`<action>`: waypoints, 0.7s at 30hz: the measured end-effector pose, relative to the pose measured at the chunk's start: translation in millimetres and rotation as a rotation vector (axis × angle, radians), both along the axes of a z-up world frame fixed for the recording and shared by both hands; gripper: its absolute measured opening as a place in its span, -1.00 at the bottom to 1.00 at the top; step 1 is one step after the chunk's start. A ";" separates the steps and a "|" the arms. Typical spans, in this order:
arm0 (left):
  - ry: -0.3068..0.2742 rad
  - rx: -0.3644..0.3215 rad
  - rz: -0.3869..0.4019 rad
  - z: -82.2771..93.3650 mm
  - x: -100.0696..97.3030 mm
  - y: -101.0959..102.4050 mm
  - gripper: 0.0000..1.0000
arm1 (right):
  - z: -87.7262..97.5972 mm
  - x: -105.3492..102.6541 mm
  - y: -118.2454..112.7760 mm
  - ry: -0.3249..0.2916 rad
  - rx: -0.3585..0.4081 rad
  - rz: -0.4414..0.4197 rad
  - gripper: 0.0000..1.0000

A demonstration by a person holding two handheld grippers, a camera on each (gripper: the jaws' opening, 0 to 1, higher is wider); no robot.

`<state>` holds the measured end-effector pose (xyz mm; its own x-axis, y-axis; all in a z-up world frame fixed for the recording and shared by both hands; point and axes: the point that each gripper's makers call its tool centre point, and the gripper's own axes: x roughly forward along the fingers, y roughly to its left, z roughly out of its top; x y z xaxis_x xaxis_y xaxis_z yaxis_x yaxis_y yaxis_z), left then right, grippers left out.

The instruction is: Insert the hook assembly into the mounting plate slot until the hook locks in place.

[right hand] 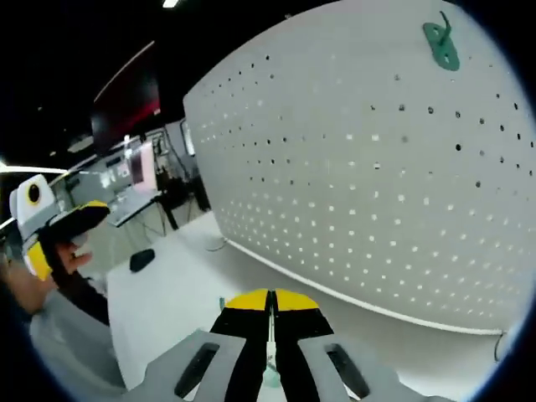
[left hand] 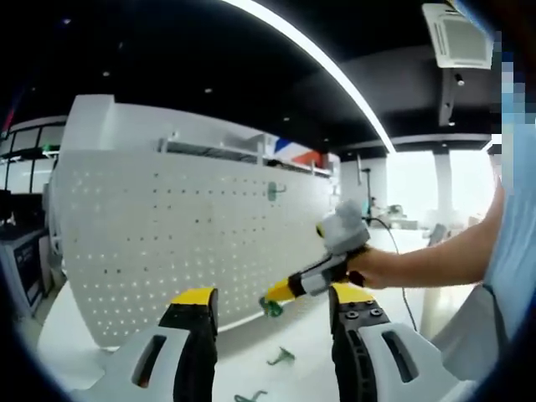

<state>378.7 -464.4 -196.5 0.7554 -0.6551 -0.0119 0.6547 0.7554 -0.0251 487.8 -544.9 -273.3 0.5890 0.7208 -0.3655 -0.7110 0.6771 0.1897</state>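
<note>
1. A tall white pegboard [left hand: 193, 243] stands upright on the white counter [left hand: 251, 352], its face dotted with rows of small holes.
2. One green hook [left hand: 273, 191] already hangs high on the board; from the right gripper view the same mounted hook [right hand: 440, 43] sits near the board's top edge.
3. The left tool [left hand: 270, 308] is held well back from the board, its yellow-tipped jaws wide apart with nothing between them.
4. In the left gripper view, the right tool [left hand: 274, 300] reaches in from the right, gripped by a person's hand [left hand: 373, 268], and pinches a small green hook [left hand: 271, 308] at its tip, just in front of the lower part of the board.
5. In the right gripper view its jaws are closed together, with a sliver of green showing low between them.
6. Two more green hooks lie loose on the counter below: one [left hand: 281, 357] nearer the board, another [left hand: 249, 396] closer to the left tool.
7. A dark computer mouse [right hand: 141, 260] rests on the counter, well away from the board.
</note>
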 end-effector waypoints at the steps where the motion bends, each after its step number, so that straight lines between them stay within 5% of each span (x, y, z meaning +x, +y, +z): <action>1: -0.003 0.002 -0.004 1.4 -0.4 -1.2 0.09 | 3.2 -0.9 -0.8 -0.004 0.004 -0.001 -1.00; 21: -0.068 0.029 -0.091 31.6 -5.1 -18.3 0.02 | 83.8 -39.2 -1.1 -0.152 0.153 0.119 -1.00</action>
